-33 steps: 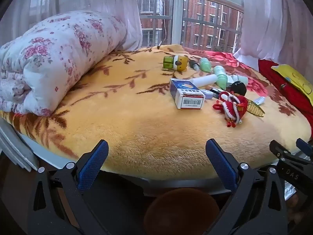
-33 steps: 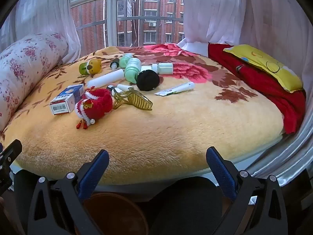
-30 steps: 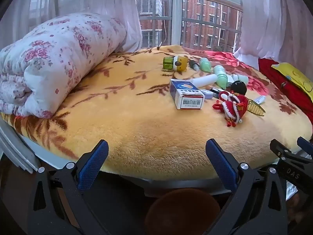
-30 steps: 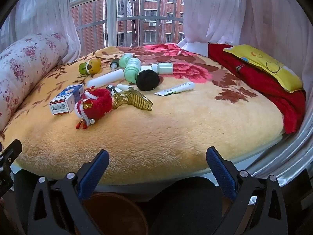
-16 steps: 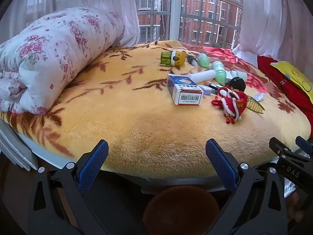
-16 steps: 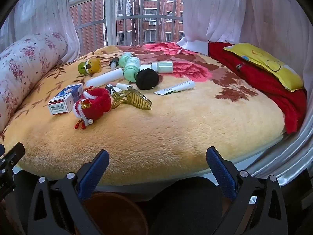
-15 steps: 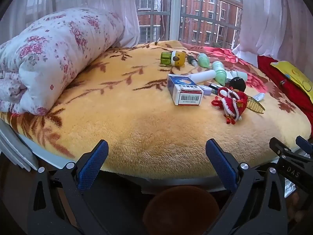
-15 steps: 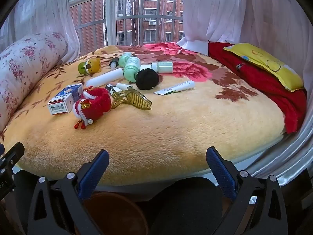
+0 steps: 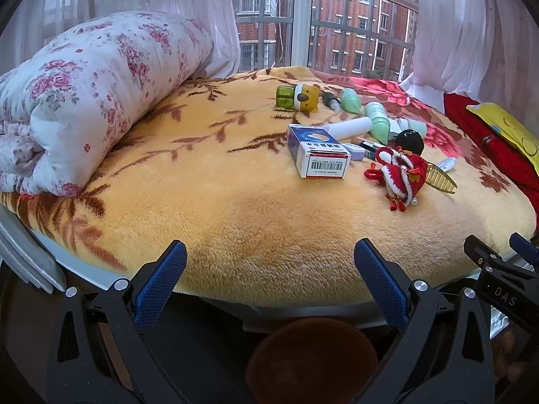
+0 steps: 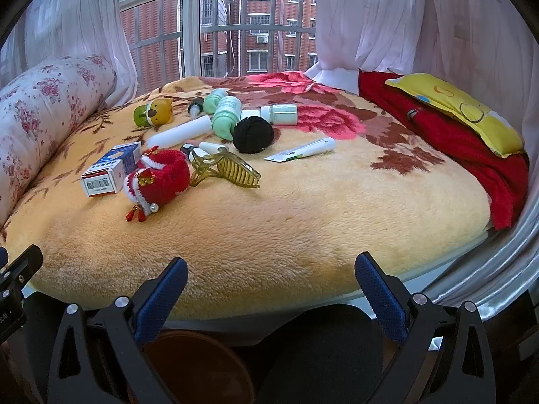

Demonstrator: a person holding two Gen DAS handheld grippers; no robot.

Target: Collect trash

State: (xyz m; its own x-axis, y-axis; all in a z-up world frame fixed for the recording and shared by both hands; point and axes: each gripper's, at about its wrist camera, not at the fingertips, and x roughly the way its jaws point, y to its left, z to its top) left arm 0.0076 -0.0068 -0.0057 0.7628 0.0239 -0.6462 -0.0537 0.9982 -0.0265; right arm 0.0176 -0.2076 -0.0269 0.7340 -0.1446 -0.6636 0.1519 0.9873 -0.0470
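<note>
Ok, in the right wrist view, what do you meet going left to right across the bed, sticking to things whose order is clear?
Floral quilt roll → blue and white box → red knitted ornament → amber hair claw → white tube → red cloth → yellow pillow.

One box (image 10: pixel 109 171), one red knitted toy (image 10: pixel 158 179) and one hair claw (image 10: pixel 225 169) lie here. One black ball (image 10: pixel 253 134), one squeeze tube (image 10: pixel 301 150).
</note>
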